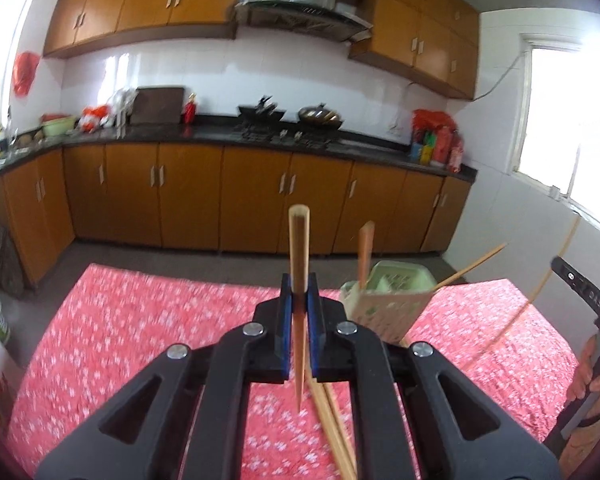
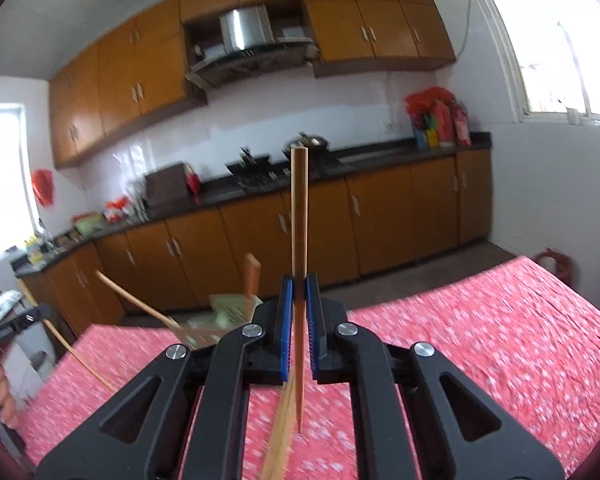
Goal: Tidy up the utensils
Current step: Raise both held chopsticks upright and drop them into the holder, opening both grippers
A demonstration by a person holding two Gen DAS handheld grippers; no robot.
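My left gripper [image 1: 299, 300] is shut on a wooden chopstick [image 1: 299, 248] that stands upright between its blue pads. My right gripper [image 2: 299, 296] is shut on another chopstick [image 2: 299, 216], also upright. A pale green utensil basket [image 1: 384, 300] stands tilted on the red tablecloth just right of the left gripper, with a chopstick [image 1: 366, 252] standing in it. The basket also shows in the right wrist view [image 2: 228, 316], to the left. More chopsticks [image 1: 332, 420] lie on the cloth under the left gripper, and a thin one [image 1: 470, 266] sticks out from the basket's right side.
The table has a red flowered cloth [image 1: 140, 320]. The other hand-held gripper [image 1: 588, 300] and a hand show at the right edge. Kitchen cabinets and a counter [image 1: 260, 140] with woks stand beyond the table's far edge. A window [image 1: 572, 120] is at the right.
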